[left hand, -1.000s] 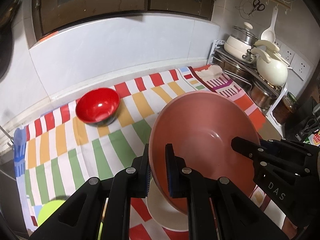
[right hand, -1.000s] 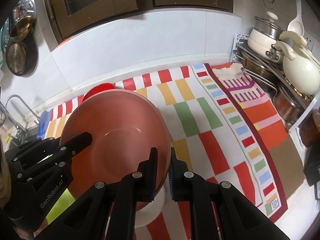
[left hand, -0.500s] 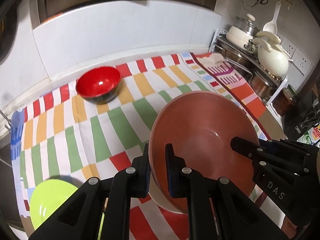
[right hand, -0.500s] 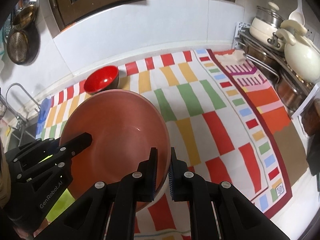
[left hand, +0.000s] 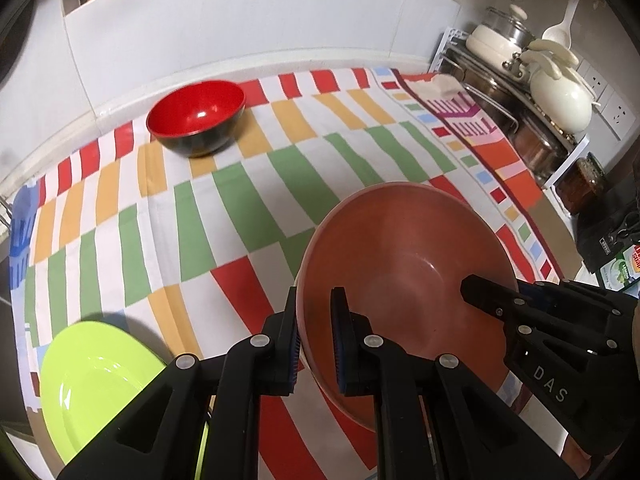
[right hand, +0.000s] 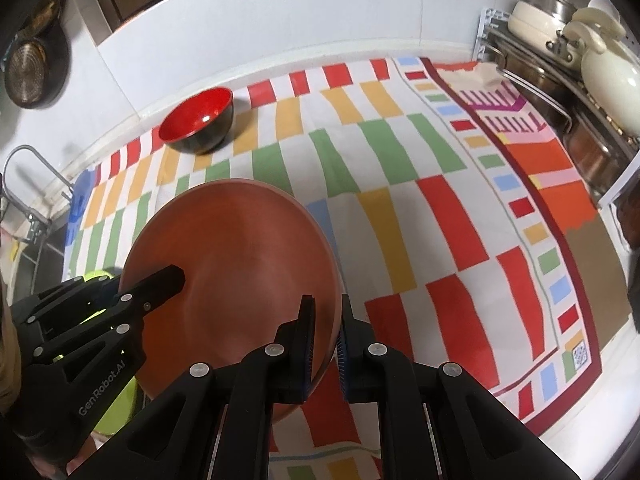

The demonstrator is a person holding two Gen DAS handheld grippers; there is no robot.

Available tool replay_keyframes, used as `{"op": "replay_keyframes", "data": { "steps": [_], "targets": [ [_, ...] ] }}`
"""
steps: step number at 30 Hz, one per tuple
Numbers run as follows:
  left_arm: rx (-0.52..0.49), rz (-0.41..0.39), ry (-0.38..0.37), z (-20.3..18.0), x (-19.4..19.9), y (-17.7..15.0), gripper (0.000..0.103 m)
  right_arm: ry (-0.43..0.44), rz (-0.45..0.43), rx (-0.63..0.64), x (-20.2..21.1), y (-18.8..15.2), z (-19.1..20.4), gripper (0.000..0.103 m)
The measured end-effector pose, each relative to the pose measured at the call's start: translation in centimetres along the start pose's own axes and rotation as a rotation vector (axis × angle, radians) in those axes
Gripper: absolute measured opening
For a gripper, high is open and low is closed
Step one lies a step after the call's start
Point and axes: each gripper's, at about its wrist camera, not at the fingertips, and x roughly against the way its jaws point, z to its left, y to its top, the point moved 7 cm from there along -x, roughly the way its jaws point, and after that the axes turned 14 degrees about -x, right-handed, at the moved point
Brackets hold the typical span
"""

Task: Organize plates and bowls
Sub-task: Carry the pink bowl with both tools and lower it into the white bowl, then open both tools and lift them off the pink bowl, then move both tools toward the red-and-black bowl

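Note:
A large terracotta bowl point(left hand: 404, 264) point(right hand: 236, 264) hangs just above the striped cloth, gripped from both sides. My left gripper point(left hand: 314, 334) is shut on its left rim, my right gripper point(right hand: 325, 328) is shut on its right rim. Each gripper shows in the other's view at the far rim. A red bowl with a black outside point(left hand: 196, 116) point(right hand: 198, 120) stands upright at the back left of the cloth. A lime green plate point(left hand: 96, 380) lies at the front left, partly behind my left gripper's fingers; a sliver of green plate point(right hand: 94, 276) shows behind the other gripper.
The striped cloth point(left hand: 248, 184) covers the counter up to the white tiled wall. A rack point(left hand: 516, 104) with pots and a cream kettle point(left hand: 560, 96) stands at the right edge. A sink rail point(right hand: 36, 168) sits at the far left, a dark appliance point(left hand: 612, 232) at the right.
Both grippers have sunk toward the cloth with the terracotta bowl and tipped further down. More of the cloth, the red bowl and the green plate have come into view.

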Motion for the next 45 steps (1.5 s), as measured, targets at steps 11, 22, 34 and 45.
{"op": "replay_keyframes", "data": {
  "steps": [11, 22, 34, 45],
  "targets": [
    [0.010, 0.042, -0.013, 0.0, -1.4, -0.8, 0.015, -0.013, 0.038, 0.015, -1.6, -0.9, -0.3, 0.012],
    [-0.001, 0.039, -0.023, 0.0, -1.6, -0.7, 0.030, -0.023, 0.035, 0.045, -2.1, -0.9, 0.0, 0.014],
    [-0.016, -0.030, 0.042, 1.4, 0.8, 0.2, 0.050, -0.050, -0.037, 0.061, -0.3, -0.1, 0.2, 0.031],
    [-0.005, -0.104, 0.109, 4.0, 4.0, 1.3, 0.062, 0.011, -0.102, 0.089, 1.5, 1.4, 2.2, 0.037]
  ]
}}
